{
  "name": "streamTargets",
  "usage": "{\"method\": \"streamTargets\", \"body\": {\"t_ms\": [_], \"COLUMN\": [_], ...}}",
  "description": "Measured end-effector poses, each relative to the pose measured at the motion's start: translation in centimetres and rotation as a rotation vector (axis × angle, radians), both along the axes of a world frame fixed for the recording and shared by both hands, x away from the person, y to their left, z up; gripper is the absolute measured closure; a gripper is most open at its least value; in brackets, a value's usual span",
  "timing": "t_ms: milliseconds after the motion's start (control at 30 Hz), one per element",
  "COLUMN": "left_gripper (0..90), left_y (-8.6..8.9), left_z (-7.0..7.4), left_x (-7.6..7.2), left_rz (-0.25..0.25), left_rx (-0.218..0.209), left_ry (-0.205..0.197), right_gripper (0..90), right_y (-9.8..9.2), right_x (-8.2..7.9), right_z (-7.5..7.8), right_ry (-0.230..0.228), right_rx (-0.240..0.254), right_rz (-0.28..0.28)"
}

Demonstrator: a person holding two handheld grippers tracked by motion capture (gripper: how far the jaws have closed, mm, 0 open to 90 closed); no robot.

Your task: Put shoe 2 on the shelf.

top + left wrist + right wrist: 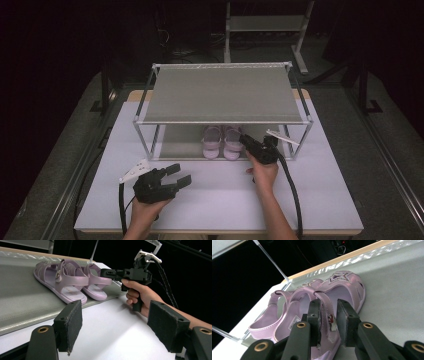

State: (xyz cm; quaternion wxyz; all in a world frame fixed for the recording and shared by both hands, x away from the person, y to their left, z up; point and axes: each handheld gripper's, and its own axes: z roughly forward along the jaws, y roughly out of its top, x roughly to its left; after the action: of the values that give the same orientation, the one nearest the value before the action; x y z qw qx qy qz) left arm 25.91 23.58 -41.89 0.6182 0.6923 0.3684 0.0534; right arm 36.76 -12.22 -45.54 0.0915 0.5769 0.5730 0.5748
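A pair of lilac sandals (222,142) stands side by side on the lower shelf (177,145) of a metal rack, toes to the back. My right gripper (245,139) reaches under the top shelf to the right-hand sandal (344,287). Its heel strap (325,307) runs between the jaws; the left pad lies against it and a gap shows at the right pad, so the gripper stands open. The other sandal (277,315) lies beside it. My left gripper (179,175) hovers open and empty over the white table, left of the sandals (62,280), looking toward the right gripper (106,272).
The rack's grey top shelf (222,95) overhangs the sandals, with thin metal posts (145,140) at the front corners. The white table (225,195) spreads in front of the rack. A second frame (265,25) stands in the dark behind.
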Motion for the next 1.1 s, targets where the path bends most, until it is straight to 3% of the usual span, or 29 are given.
{"method": "streamTargets", "body": {"t_ms": [367,667,767,1100], "left_gripper": [27.7,27.7,27.7,27.7], "left_y": [0.0,0.0,0.0,-0.2], "left_z": [0.0,0.1,0.1,0.0], "left_x": [0.0,-0.1,-0.1,-0.1], "left_rz": [-0.001,-0.004,-0.002,-0.006], "left_rx": [0.002,0.001,0.001,0.008], "left_ry": [-0.002,-0.003,-0.003,-0.001], "right_gripper": [72.2,72.2,72.2,71.3], "right_y": [-0.5,-1.1,-1.5,-2.7], "right_x": [-0.6,-1.3,-1.5,-2.5], "right_z": [0.2,0.8,0.6,0.5], "right_ry": [-0.014,0.004,0.002,0.026], "right_rx": [0.028,-0.001,0.014,-0.027], "right_rz": [-0.001,-0.019,-0.020,-0.008]}}
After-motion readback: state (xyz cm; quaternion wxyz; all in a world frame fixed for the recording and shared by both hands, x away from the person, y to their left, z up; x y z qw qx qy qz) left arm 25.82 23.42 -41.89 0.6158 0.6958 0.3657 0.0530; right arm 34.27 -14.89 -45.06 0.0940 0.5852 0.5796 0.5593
